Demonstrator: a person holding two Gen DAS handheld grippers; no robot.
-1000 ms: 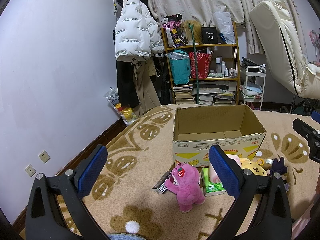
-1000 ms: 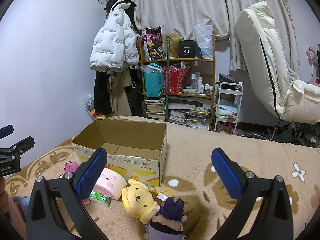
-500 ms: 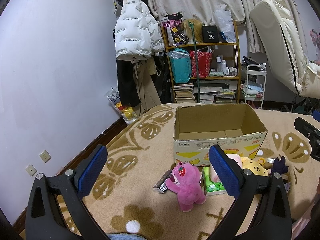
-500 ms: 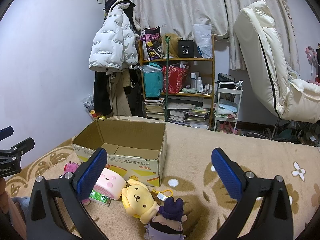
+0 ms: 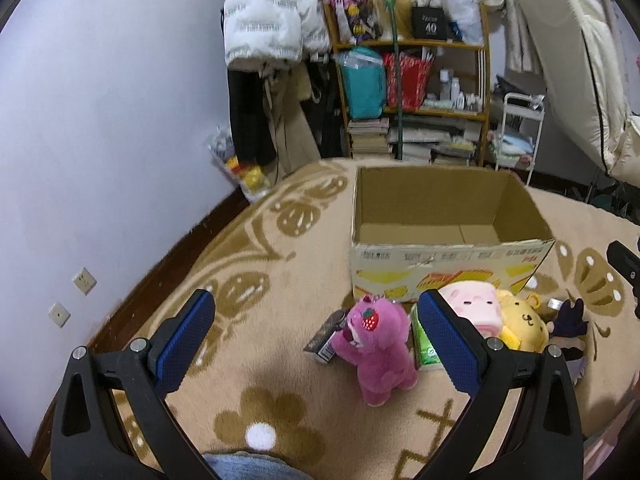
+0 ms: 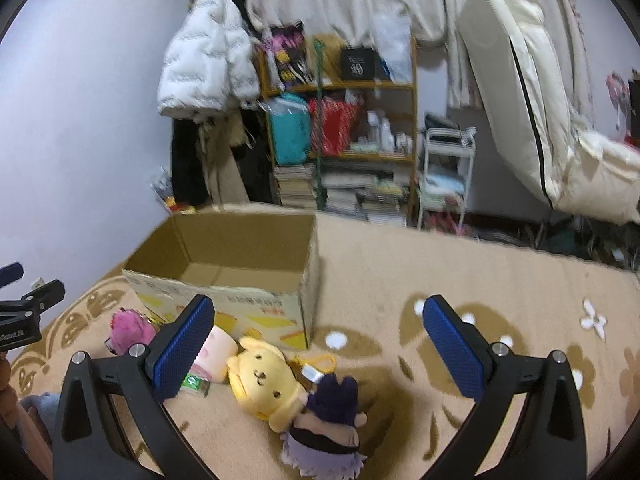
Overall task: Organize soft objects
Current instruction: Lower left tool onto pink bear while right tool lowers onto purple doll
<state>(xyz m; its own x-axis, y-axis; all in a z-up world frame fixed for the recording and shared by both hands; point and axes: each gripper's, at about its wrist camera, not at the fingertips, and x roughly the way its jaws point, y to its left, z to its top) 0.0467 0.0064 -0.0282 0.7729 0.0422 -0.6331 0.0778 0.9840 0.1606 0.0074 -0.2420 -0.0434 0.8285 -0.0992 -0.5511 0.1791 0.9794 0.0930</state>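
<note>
An empty cardboard box (image 5: 448,264) (image 6: 224,296) stands open on the patterned rug. In front of it lie a pink strawberry bear (image 5: 378,350) (image 6: 130,326), a pink-and-white plush (image 5: 476,306) (image 6: 216,350), a yellow dog plush (image 5: 520,324) (image 6: 266,380) and a dark-haired doll (image 5: 568,320) (image 6: 328,420). My left gripper (image 5: 316,340) hangs open above the rug, the bear between its fingers' line of sight. My right gripper (image 6: 320,352) is open over the yellow plush and doll, holding nothing.
A green tissue pack (image 5: 426,350) (image 6: 196,382) and a small dark box (image 5: 326,340) lie beside the bear. Behind stand a cluttered shelf (image 5: 412,92), hanging coats (image 5: 264,40), a white cart (image 6: 446,176) and a cream recliner (image 6: 540,132).
Both grippers have tipped down and moved closer to the toys, so box and plush sit lower and larger. Both stay open. The right view is motion-blurred.
</note>
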